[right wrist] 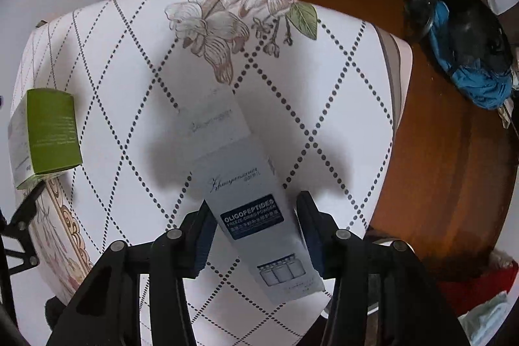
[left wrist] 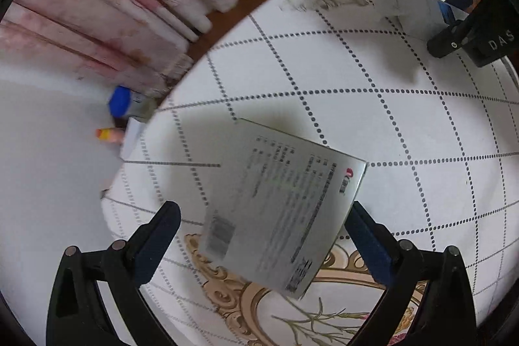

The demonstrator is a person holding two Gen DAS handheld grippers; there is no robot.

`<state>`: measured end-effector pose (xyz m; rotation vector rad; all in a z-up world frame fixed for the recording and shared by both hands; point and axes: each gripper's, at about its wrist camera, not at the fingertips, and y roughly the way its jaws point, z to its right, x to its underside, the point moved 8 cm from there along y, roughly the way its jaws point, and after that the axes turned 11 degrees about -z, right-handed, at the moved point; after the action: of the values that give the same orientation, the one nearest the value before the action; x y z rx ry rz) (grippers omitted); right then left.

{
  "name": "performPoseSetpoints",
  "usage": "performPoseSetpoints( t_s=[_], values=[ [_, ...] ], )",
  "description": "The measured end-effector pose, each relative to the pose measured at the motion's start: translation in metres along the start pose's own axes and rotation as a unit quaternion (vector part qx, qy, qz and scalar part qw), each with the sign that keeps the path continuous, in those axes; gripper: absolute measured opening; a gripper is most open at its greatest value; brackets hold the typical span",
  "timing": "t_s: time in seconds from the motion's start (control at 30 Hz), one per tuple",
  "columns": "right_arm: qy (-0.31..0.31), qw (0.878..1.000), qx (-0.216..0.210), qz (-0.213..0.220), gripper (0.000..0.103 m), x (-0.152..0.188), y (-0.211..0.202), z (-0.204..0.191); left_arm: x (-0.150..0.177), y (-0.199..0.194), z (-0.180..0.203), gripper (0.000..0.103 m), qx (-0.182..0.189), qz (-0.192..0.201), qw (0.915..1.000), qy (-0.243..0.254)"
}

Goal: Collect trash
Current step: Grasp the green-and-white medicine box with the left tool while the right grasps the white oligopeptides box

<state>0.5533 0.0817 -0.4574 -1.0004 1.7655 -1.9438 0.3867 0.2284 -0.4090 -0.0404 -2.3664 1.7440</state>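
Gripping the grey-white carton (right wrist: 256, 216) with the right tool (right wrist: 256, 226), pads pressed on both long sides, so lift straight up off the bench (right wrist: 340, 80) and keep it level, since the hold sits low on a long carton that could swing. The left tool (left wrist: 262, 222) hangs spread wide and released over the green box (right wrist: 48, 132), which shows its printed grey face (left wrist: 279, 209) near the bench's left edge. Bench middle lies bare; the right edge drops to brown floor (right wrist: 454, 167), with a blue bag (right wrist: 467, 54) far right.
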Motion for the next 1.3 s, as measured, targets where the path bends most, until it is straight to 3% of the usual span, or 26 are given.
performPoseSetpoints(
  t_s=[0.1, 0.2, 0.4, 0.5, 0.6, 0.83, 1.0, 1.3],
  values=[
    [-0.008, 1.000, 0.011, -0.005, 0.056, -0.002, 0.001, 0.000, -0.002, 0.007, 0.003, 0.100, 0.026, -0.003, 0.9997, 0.000],
    [-0.012, 1.000, 0.016, -0.005, 0.056, 0.000, 0.000, -0.005, -0.003, 0.007, 0.006, 0.084, 0.049, 0.004, 0.9988, -0.003],
    [-0.016, 1.000, 0.022, 0.010, 0.055, 0.004, -0.002, -0.009, -0.006, -0.011, 0.007, 0.082, 0.050, 0.042, 0.9971, -0.040],
    [-0.014, 0.999, 0.022, 0.028, 0.045, 0.015, -0.006, -0.015, -0.004, -0.022, 0.006, 0.082, 0.041, 0.060, 0.9955, -0.062],
    [-0.005, 0.999, 0.023, 0.043, 0.044, 0.027, -0.008, -0.018, 0.002, -0.041, 0.002, 0.082, 0.033, 0.088, 0.9912, -0.093],
    [0.036, 0.993, -0.017, 0.114, 0.043, 0.075, -0.021, -0.016, 0.029, -0.093, 0.007, 0.082, 0.021, 0.146, 0.9700, -0.193],
    [0.052, 0.985, -0.040, 0.159, 0.042, 0.127, -0.033, -0.013, 0.055, -0.123, 0.030, 0.082, 0.048, 0.171, 0.9483, -0.263],
    [0.102, 0.959, -0.090, 0.249, 0.041, 0.238, -0.080, 0.026, 0.079, -0.194, 0.101, 0.082, 0.054, 0.221, 0.9280, -0.295]
  ],
)
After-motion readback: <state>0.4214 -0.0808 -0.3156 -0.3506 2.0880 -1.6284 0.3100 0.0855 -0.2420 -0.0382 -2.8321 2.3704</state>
